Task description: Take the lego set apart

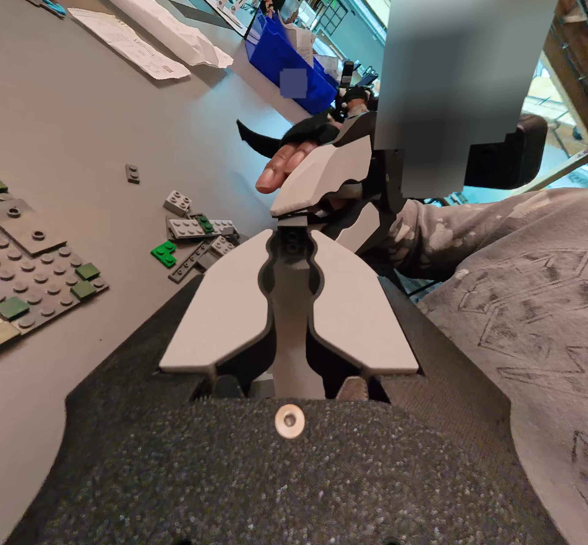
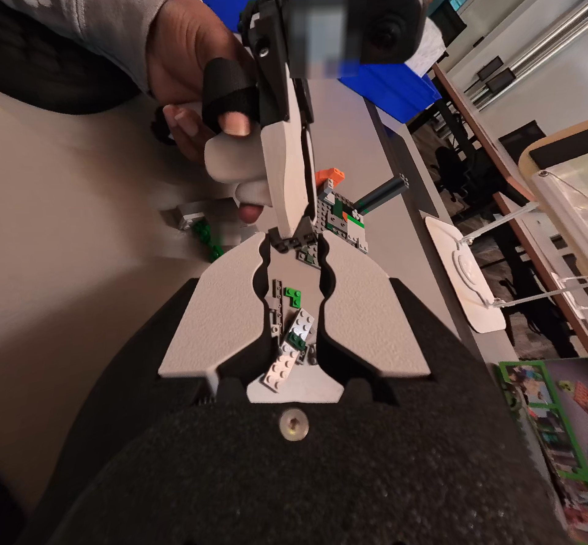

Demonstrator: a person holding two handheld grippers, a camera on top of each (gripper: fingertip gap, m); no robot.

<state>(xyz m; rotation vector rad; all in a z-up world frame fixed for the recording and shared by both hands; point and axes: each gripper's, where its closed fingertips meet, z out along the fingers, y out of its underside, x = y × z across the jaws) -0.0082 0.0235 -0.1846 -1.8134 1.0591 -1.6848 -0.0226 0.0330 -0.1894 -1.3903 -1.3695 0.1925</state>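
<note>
Both claws, L gripper (image 1: 292,233) & R gripper (image 2: 294,238), clenched on one small dark lego piece (image 1: 291,237) held above bench w/ loose bricks (image 2: 288,337): prob light, stiff, slick, so grip opposite ends.

The left gripper (image 1: 291,237) pinches a small dark grey lego piece (image 1: 292,238) between its fingertips, and the right gripper (image 1: 291,215) clamps the same piece from above. On the grey tabletop (image 1: 95,122) to the left lie a pile of loose grey bricks (image 1: 197,227), a bright green L-shaped plate (image 1: 164,253), and a large studded grey baseplate (image 1: 41,275) with dark green tiles. A blue bin (image 1: 286,56) stands farther back.
</note>
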